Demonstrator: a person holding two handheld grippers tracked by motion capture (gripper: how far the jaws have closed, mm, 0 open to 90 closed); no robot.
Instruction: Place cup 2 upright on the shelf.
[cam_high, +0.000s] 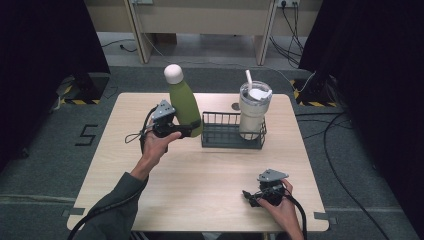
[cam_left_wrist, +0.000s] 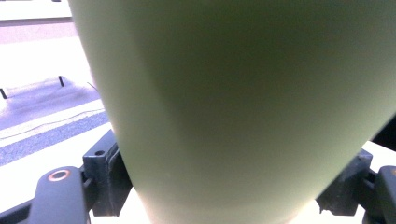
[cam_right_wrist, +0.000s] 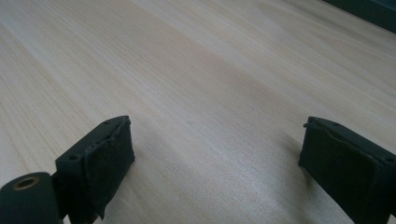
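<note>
Gripping green bottle (cam_high: 183, 102), white cap, tilted beside wire basket (cam_high: 220, 136): left gripper (cam_high: 187, 131). Right gripper (cam_high: 248, 196) wide, empty.

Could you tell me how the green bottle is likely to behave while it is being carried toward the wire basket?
The green bottle looks rigid and smooth, so it may slip in the left tool. Gripped low and tilted, its tall body could swing. Being round, it would probably roll if laid down.

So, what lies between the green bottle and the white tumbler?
In the high view, the empty left part of the wire basket lies between the green bottle and the white tumbler, which stands in the basket's right end.
</note>
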